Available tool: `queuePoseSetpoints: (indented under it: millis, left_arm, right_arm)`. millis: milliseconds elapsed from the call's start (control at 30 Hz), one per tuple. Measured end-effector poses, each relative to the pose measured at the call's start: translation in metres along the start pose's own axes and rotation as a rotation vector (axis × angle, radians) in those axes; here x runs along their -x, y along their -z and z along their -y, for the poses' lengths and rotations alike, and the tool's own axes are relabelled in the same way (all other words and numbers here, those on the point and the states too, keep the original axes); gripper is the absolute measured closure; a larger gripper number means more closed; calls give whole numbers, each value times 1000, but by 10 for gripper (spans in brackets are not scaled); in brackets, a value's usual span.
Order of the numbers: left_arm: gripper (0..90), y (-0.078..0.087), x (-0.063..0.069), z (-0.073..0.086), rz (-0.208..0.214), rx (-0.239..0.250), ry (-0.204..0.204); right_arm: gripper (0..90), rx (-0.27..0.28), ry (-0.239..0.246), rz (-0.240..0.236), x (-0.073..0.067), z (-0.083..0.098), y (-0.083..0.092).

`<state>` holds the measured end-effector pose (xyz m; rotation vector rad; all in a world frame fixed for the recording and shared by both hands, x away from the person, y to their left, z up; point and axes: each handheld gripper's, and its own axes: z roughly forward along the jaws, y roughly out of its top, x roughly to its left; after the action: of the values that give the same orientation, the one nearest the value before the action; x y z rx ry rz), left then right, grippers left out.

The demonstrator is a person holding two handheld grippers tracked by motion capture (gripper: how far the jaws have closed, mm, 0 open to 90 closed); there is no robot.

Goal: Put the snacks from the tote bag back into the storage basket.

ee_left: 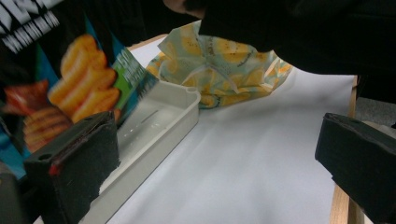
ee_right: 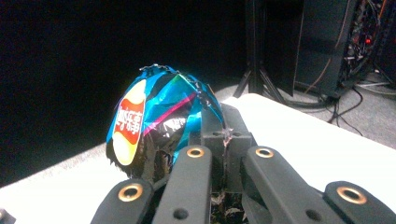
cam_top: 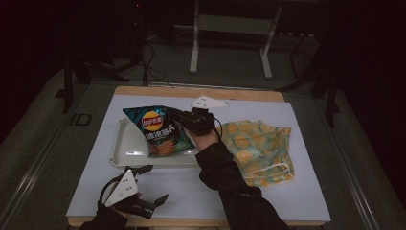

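A blue bag of crisps [cam_top: 158, 130] hangs over the white tray [cam_top: 125, 154], its lower end inside the tray. My right gripper [cam_top: 181, 116] is shut on the bag's top right corner. In the right gripper view the jaws stand pressed together on the crinkled edge of the bag [ee_right: 154, 121]. My left gripper [cam_top: 155, 184] rests near the table's front left, open, with nothing between its jaws. The left gripper view has the bag [ee_left: 70, 93] above the tray's wall [ee_left: 154, 135], left of the open jaws.
A yellow and green patterned cloth bag [cam_top: 258, 148] lies to the right of the tray on the white table cover [cam_top: 201, 189]. The person's dark sleeve [cam_top: 230, 187] crosses the table's middle. Beyond the far edge stand a metal frame and cables on the floor.
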<state>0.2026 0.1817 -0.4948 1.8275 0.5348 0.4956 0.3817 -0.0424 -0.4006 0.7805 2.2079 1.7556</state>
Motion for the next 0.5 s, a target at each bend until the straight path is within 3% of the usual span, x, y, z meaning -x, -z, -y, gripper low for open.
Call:
queuePoseSetpoints:
  millis: [500]
  left_arm:
    - [2, -1, -1, 0, 0, -1, 6]
  right_arm:
    - [900, -69, -54, 14, 22, 27, 4]
